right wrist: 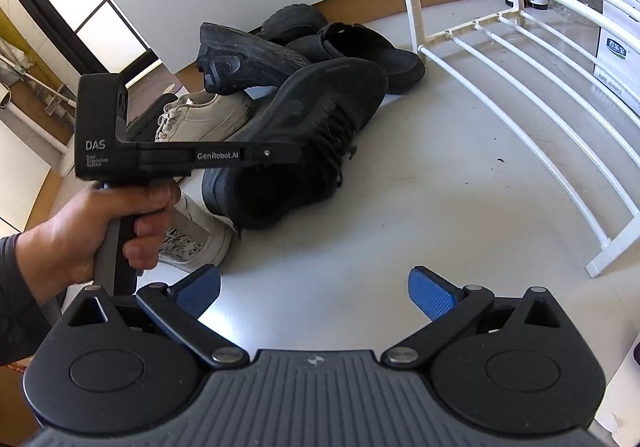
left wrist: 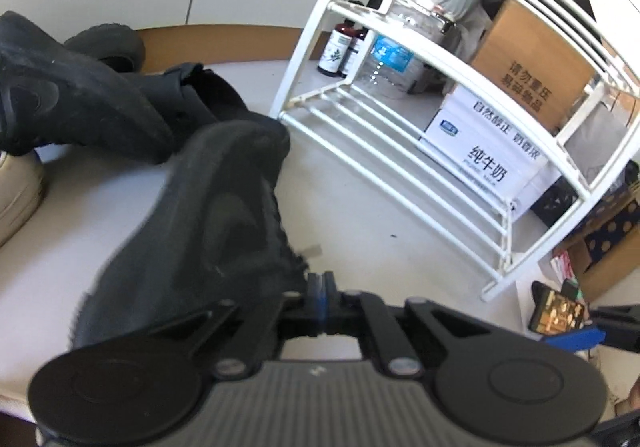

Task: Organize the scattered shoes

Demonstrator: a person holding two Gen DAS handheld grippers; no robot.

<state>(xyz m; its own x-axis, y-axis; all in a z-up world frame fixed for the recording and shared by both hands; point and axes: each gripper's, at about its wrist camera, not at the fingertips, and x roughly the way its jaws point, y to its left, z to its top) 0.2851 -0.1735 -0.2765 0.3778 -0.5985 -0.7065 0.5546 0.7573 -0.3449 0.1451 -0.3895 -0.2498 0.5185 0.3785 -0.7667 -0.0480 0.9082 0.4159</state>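
Left gripper (left wrist: 319, 283): blue pads pressed together on the edge of a black lace-up sneaker (left wrist: 216, 215), near its laces. The shoe hangs tilted, sole side toward the left wrist camera, toe pointing toward the pile. In the right wrist view the same gripper (right wrist: 280, 155) reaches in from the left, carried by a hand (right wrist: 92, 231) wrapped around the handle; the black lace-up sneaker (right wrist: 304, 135) appears raised at the toe, heel low near the floor (right wrist: 400, 207).

Right gripper (right wrist: 314, 291): jaws wide apart, nothing between the blue pads (right wrist: 434, 293); it hovers above bare pale floor.

Shoe pile, on the floor against the wall:
- second black sneaker (right wrist: 244, 63), lying tilted on top of a white sneaker (right wrist: 204, 117);
- black slip-on shoe (right wrist: 372, 51), nearest the rack;
- another dark shoe (right wrist: 292, 21) behind, by the wall;
- another white sneaker (right wrist: 192, 243), sole upward, just beside the hand.
In the left wrist view the second black sneaker (left wrist: 68, 103) fills the left side, with the black slip-on shoe (left wrist: 192, 95) behind it.

White shoe rack (left wrist: 400, 151): tubular rails, standing to the right of the pile; its visible tiers hold no shoes.

Behind the rack: cardboard box (left wrist: 532, 63), white milk carton case (left wrist: 488, 151), clear water bottle (left wrist: 388, 63), dark bottles (left wrist: 340, 47).
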